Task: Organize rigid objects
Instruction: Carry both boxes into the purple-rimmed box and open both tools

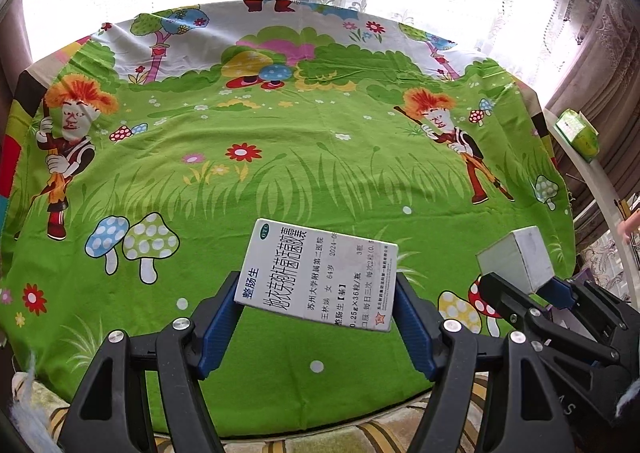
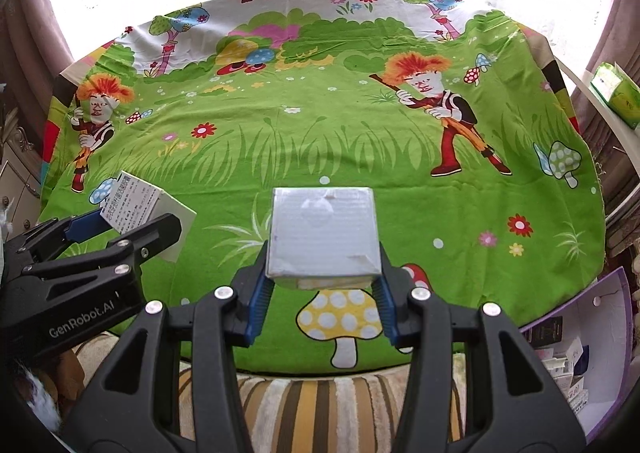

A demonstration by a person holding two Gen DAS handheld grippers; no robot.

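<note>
My left gripper is shut on a flat white medicine box with blue and black Chinese print, held above the near edge of the table. My right gripper is shut on a plain white square box, also held above the near edge. In the left wrist view the right gripper and its white box show at the right. In the right wrist view the left gripper and the medicine box show at the left.
The table wears a green cartoon cloth with mushrooms and flowers. A purple-edged white bin with several small boxes sits low at the right. A green packet lies on a white ledge at the right. A striped cushion is below.
</note>
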